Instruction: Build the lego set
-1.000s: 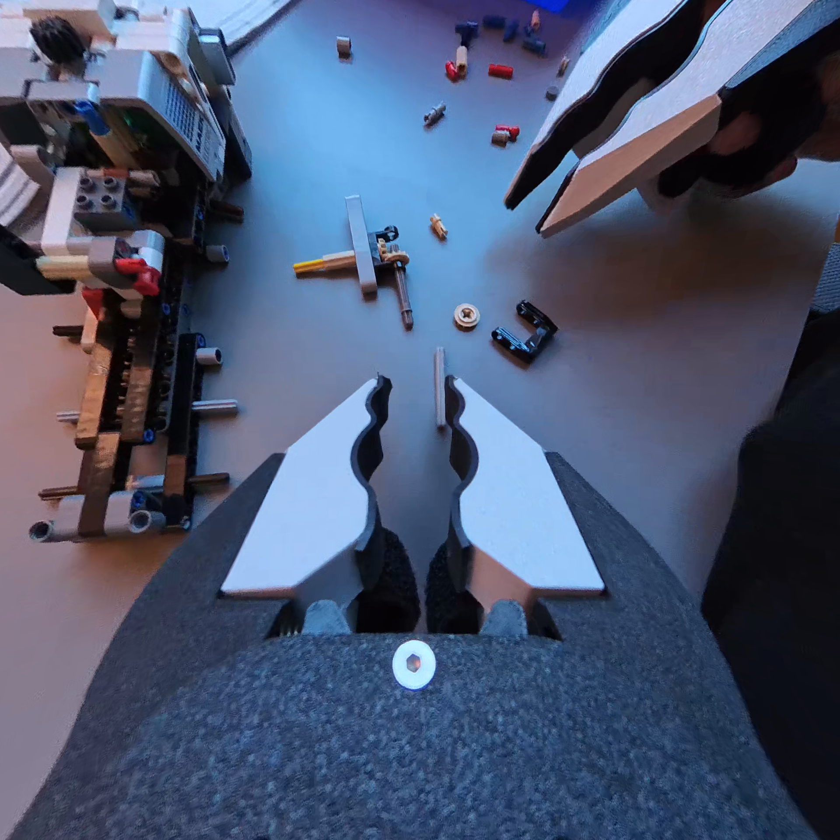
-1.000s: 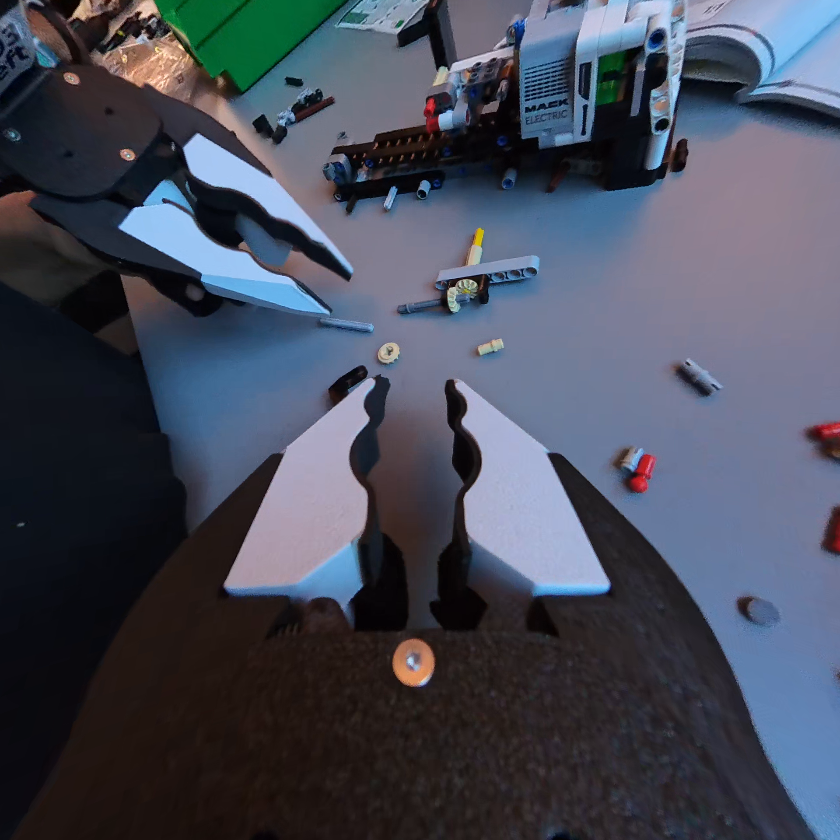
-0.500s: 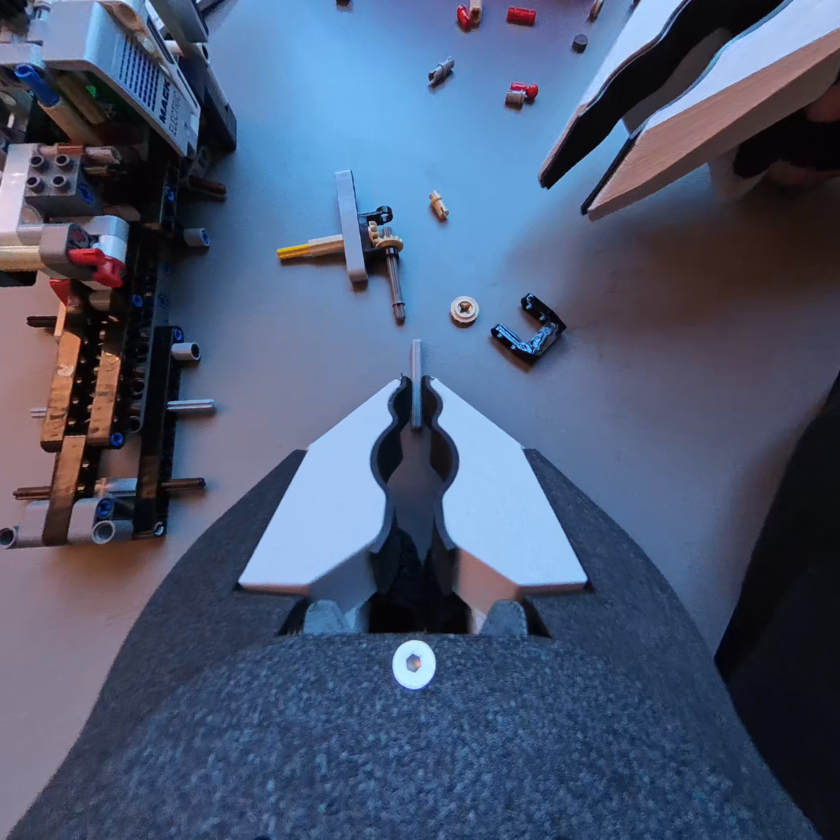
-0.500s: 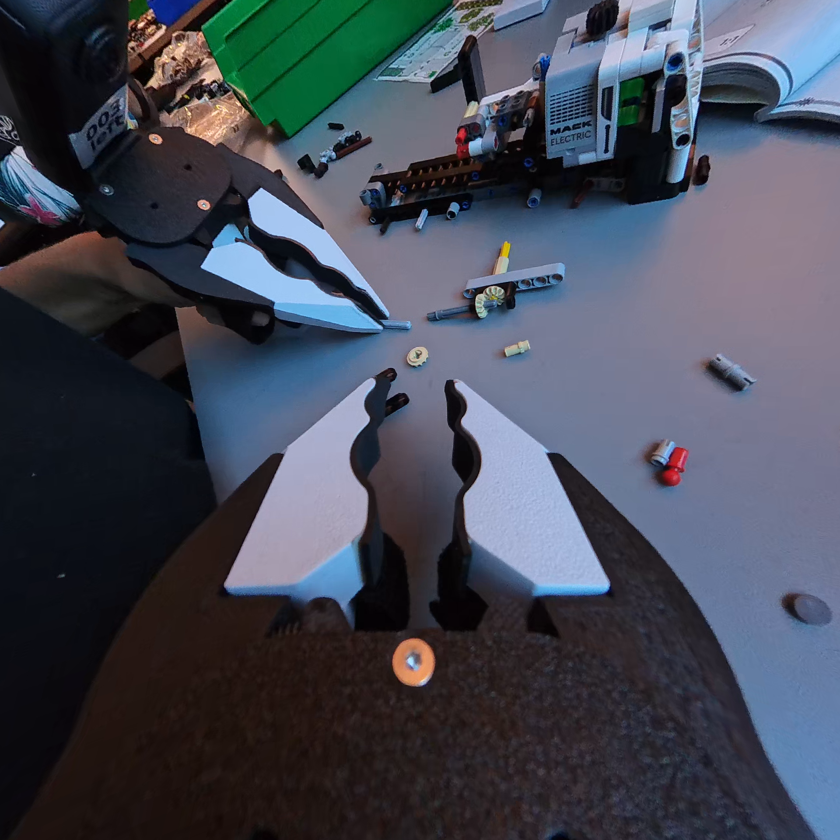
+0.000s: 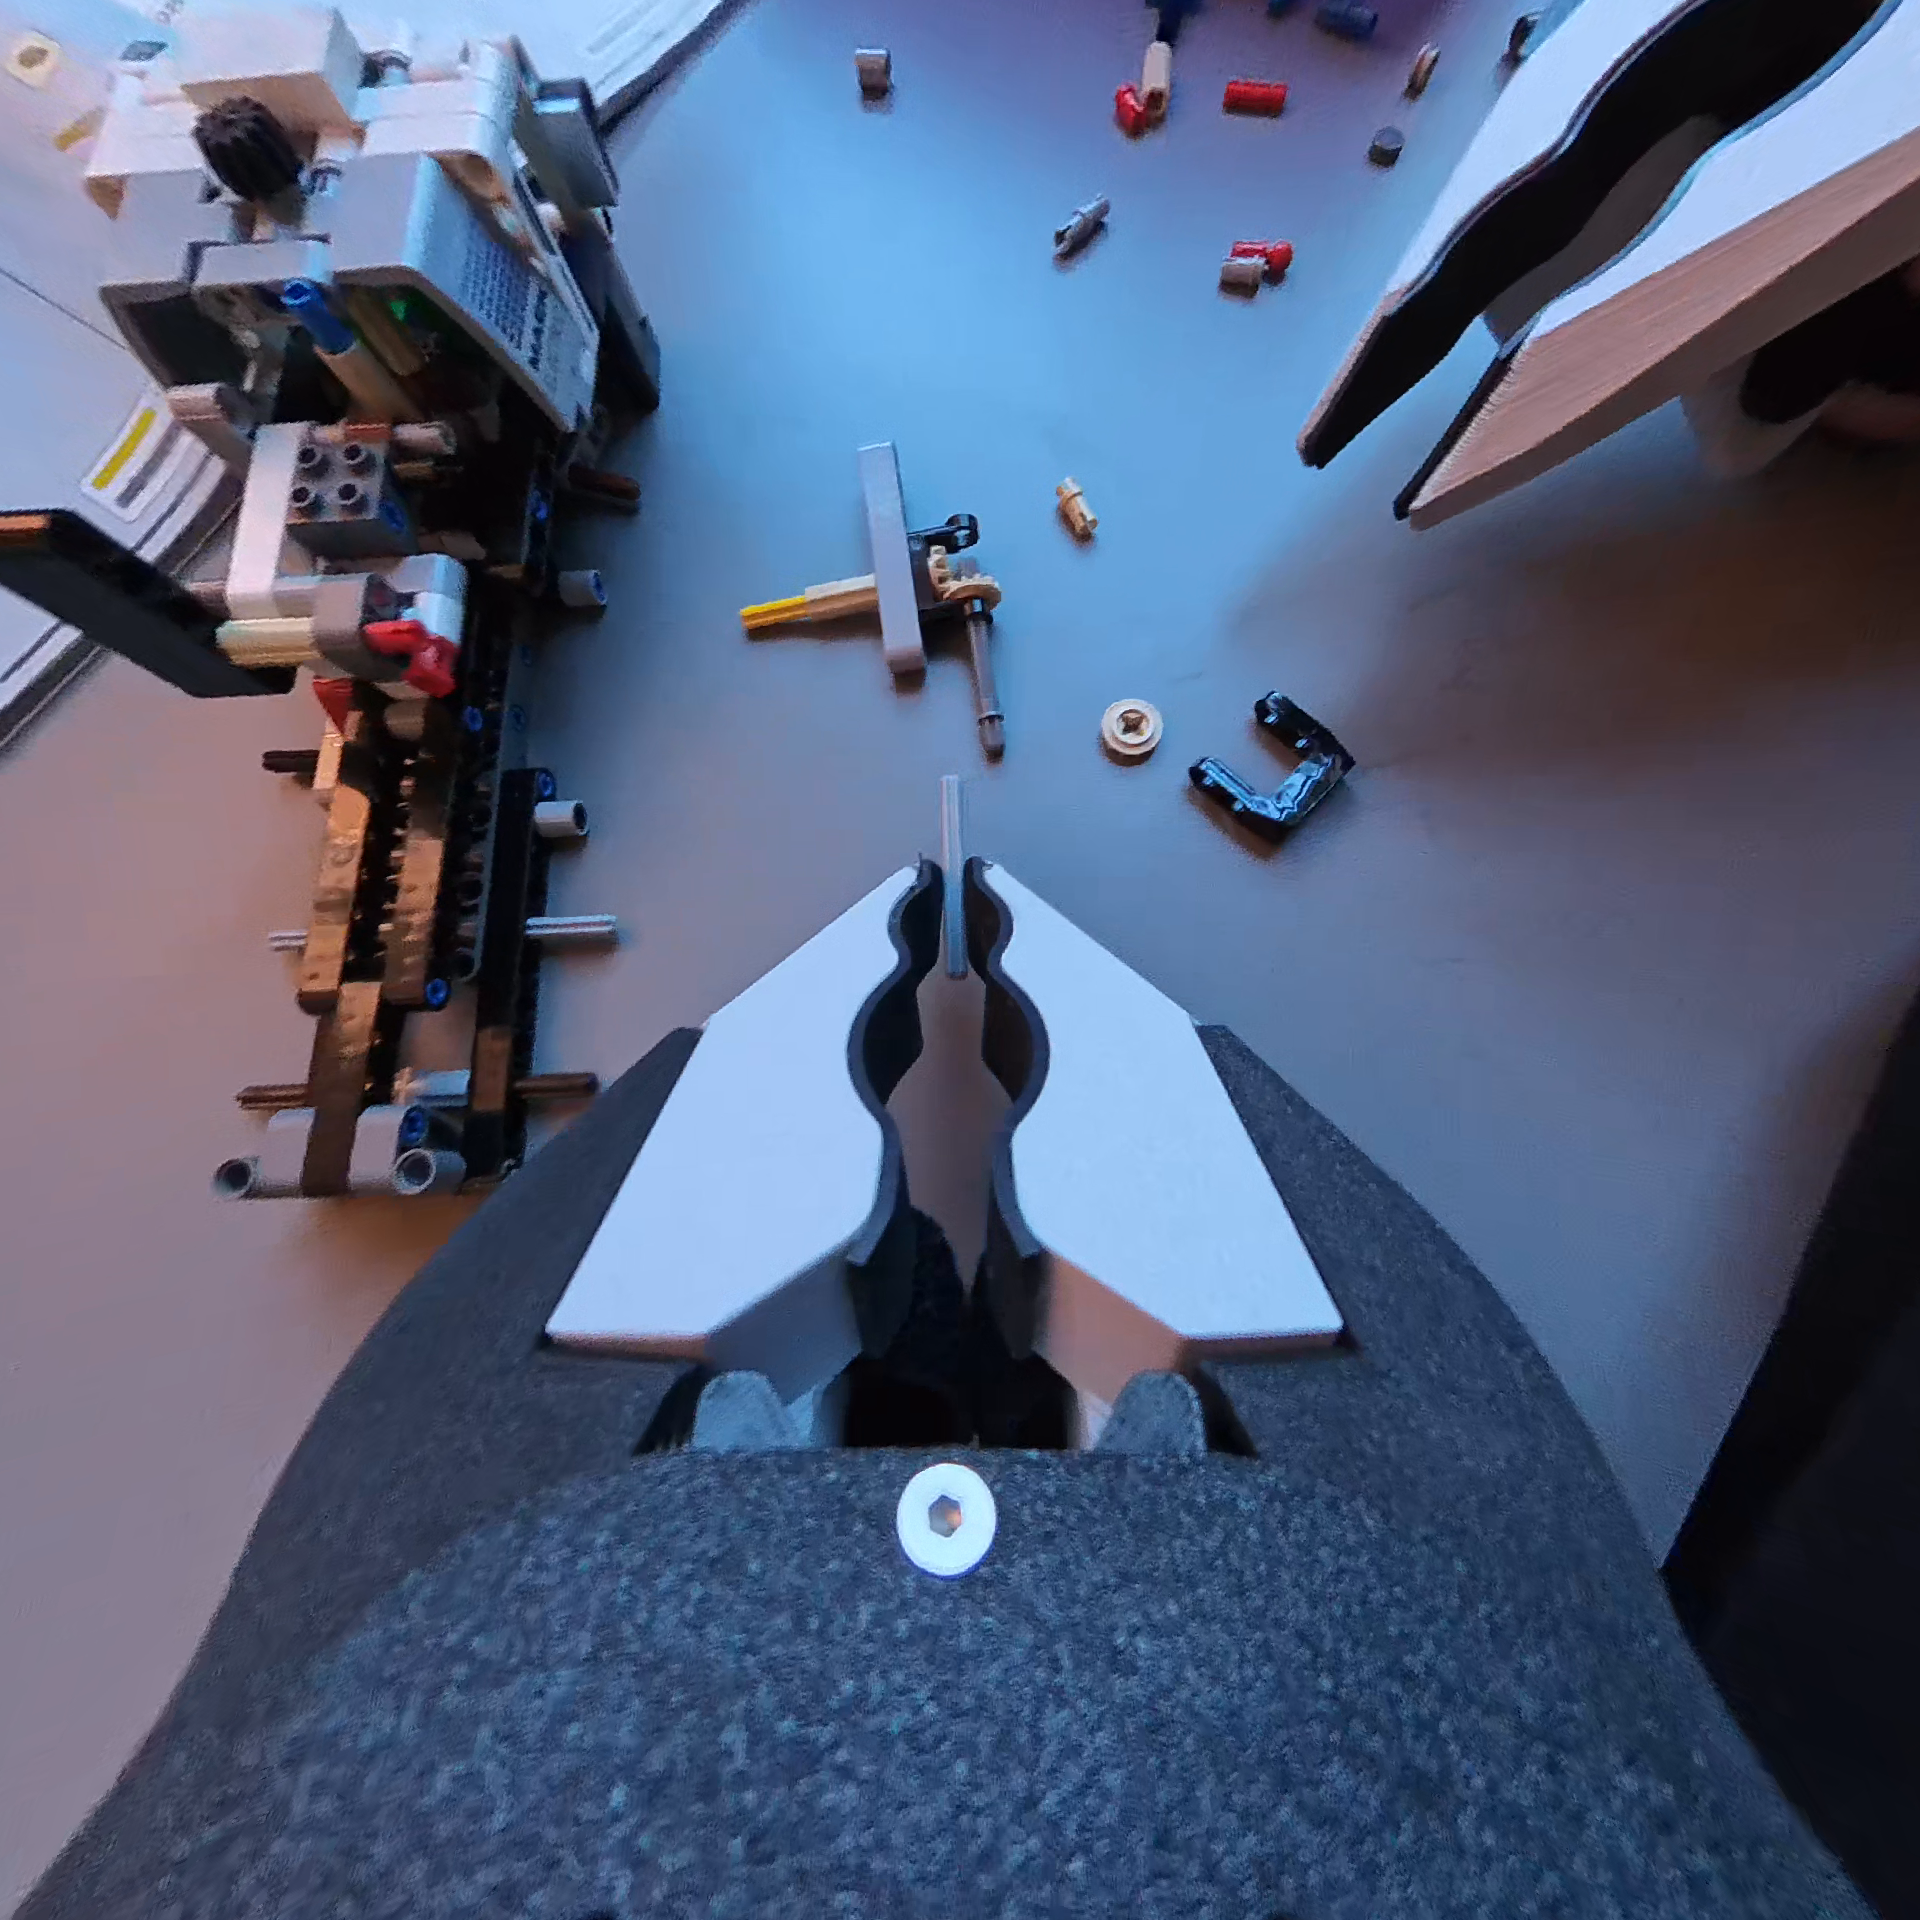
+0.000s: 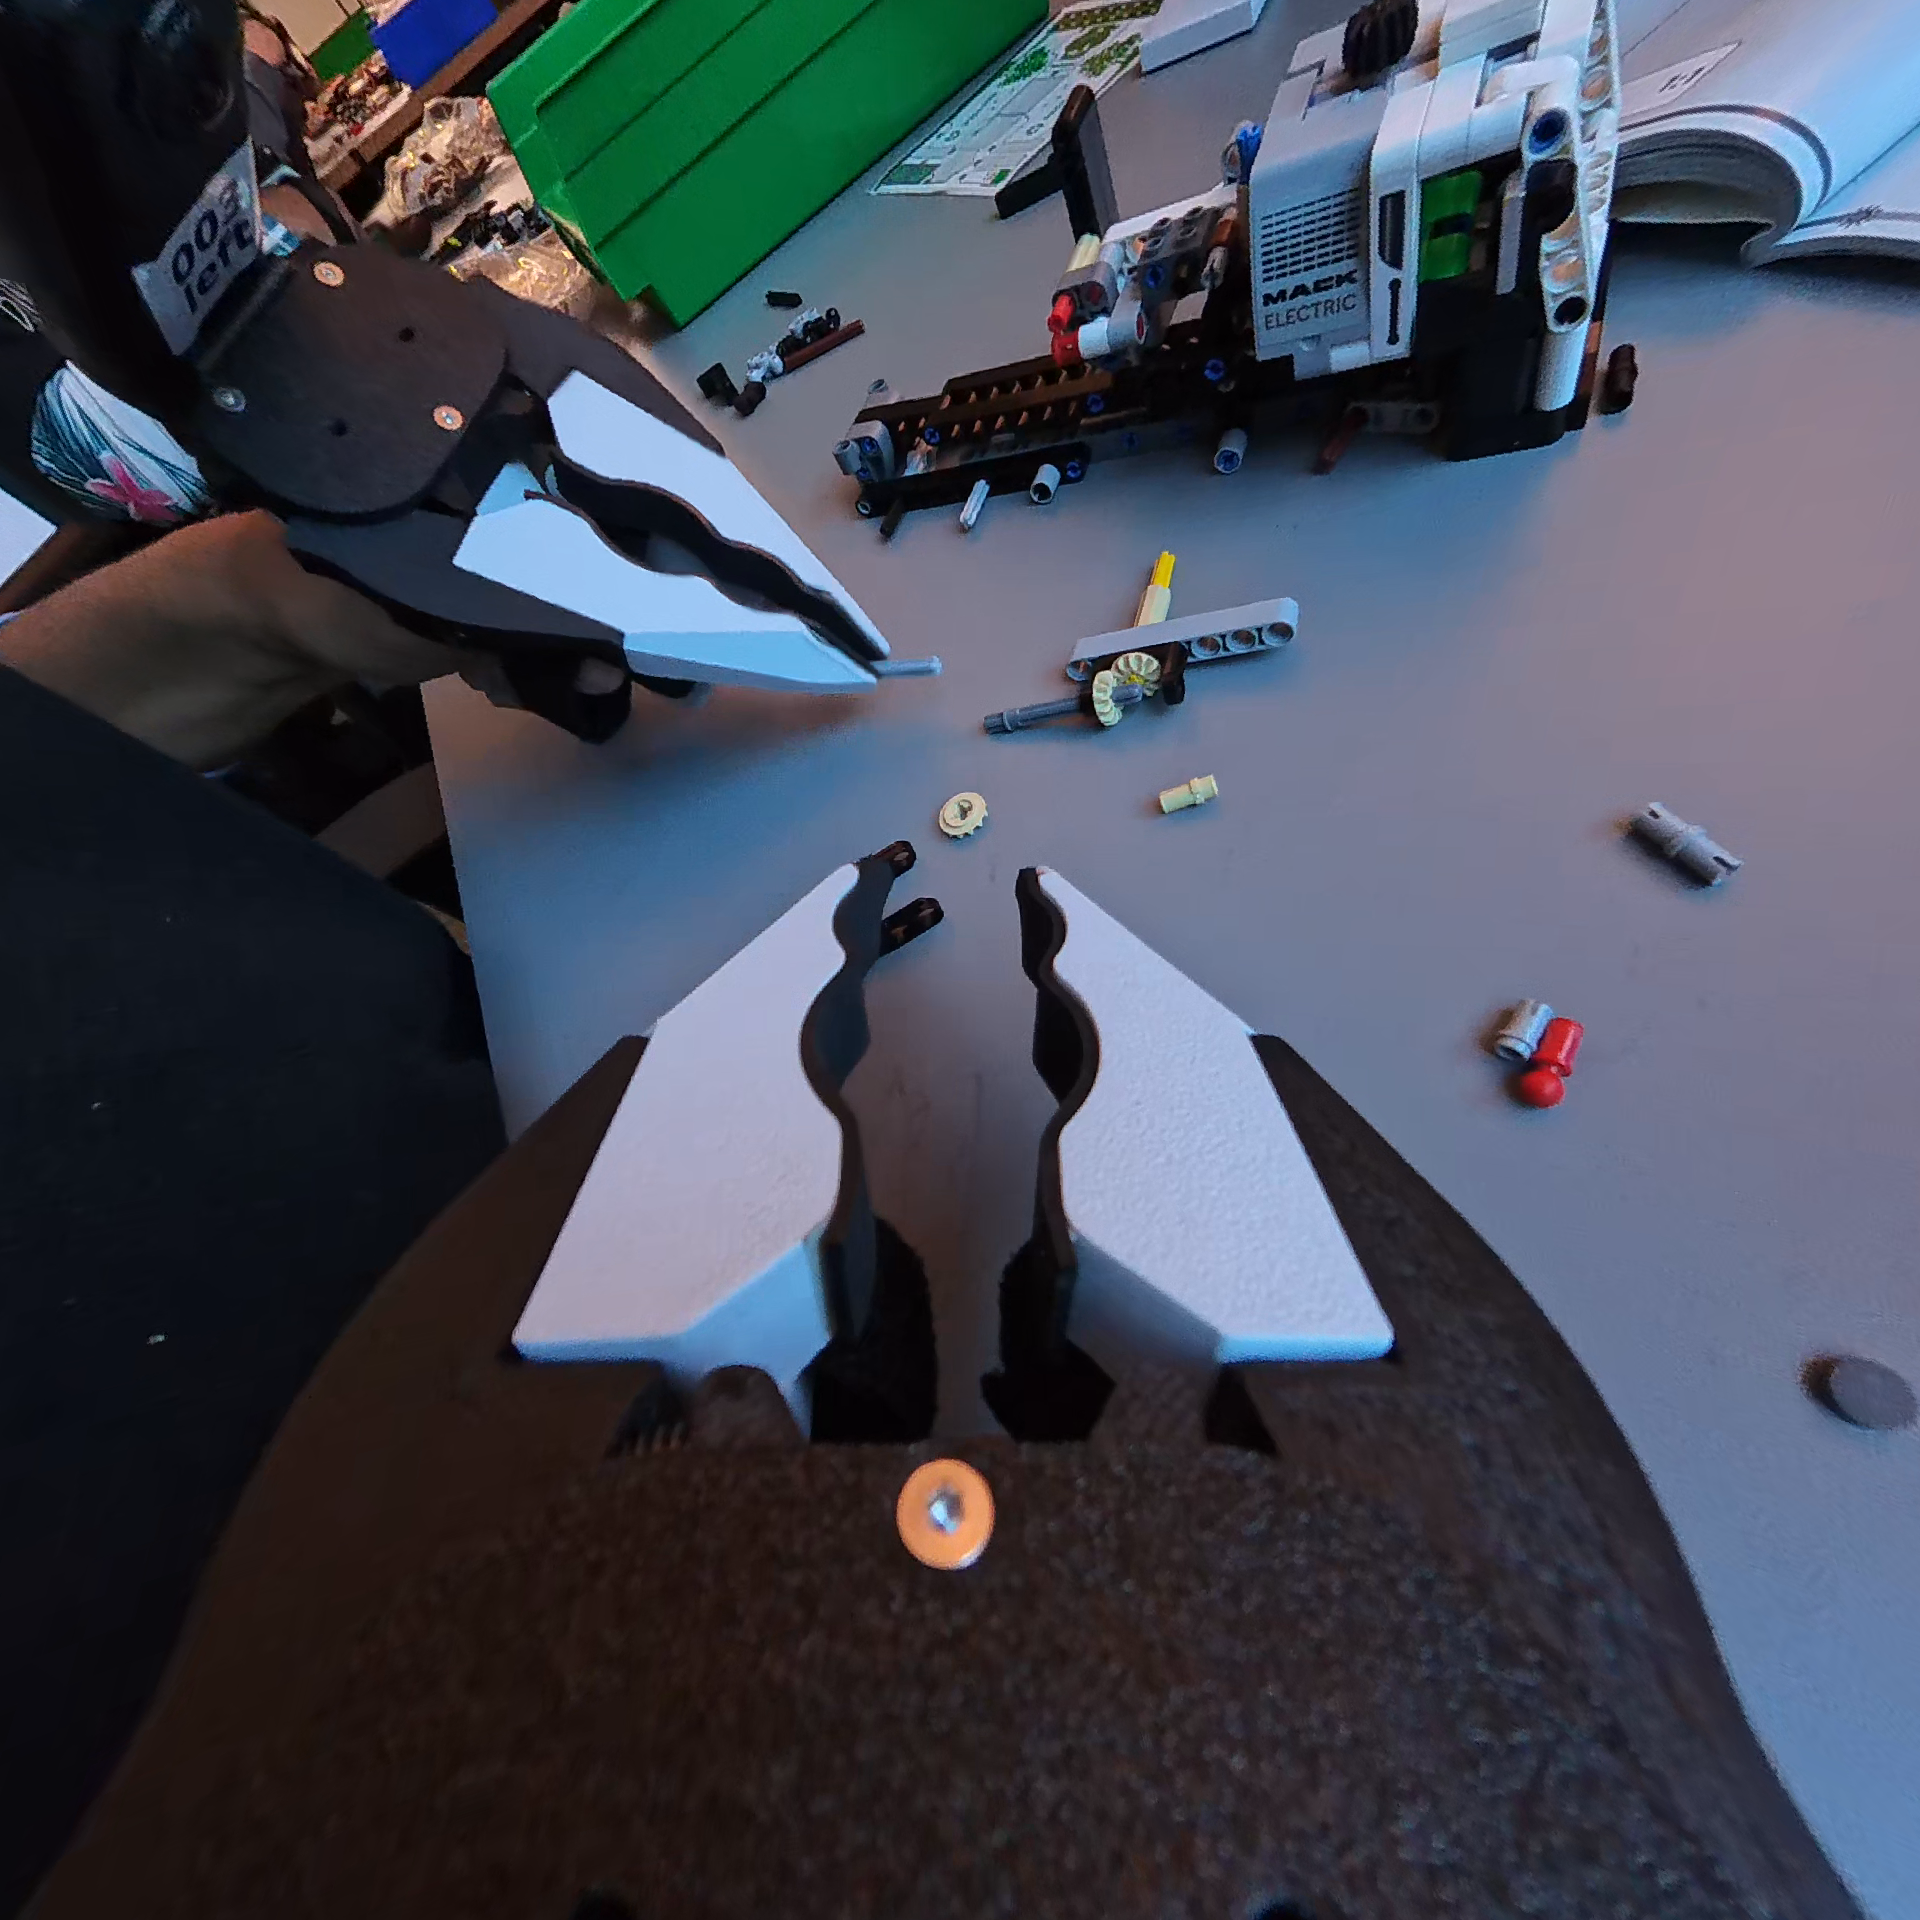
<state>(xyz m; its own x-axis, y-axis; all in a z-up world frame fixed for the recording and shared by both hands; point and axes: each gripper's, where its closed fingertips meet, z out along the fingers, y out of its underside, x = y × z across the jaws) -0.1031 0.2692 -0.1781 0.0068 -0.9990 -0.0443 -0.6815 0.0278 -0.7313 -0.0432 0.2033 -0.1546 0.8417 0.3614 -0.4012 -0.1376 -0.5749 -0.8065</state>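
Observation:
My left gripper (image 5: 950, 868) is shut on a short grey axle (image 5: 951, 831), which sticks out ahead of its tips, a little above the grey table. It also shows in the right wrist view (image 6: 868, 665) with the axle (image 6: 912, 667) at its tips. My right gripper (image 6: 951, 883) is open and empty, low over the table, next to a black angled connector (image 6: 902, 920). The half-built truck model (image 5: 343, 540) lies to the left. A small subassembly with a grey beam (image 5: 891, 561), tan gear and yellow axle lies ahead.
A tan gear (image 5: 1130, 727) and the black connector (image 5: 1273, 784) lie right of my left tips. Loose red, grey and tan pins are scattered beyond. A green bin (image 6: 748, 114) and an open instruction book (image 6: 1787, 156) stand at the back. A person's dark clothing borders the table edge. Across from one pair of fingers to the other is roughly 10 cm. The left tips stand about 5 cm off the tan gear (image 5: 1130, 727). My right wrist view (image 6: 957, 806) looks at it from another angle.
My left gripper closed on the grey axle that lay between its fingers and lifted it off the table. My right gripper drew back a little and stayed open.

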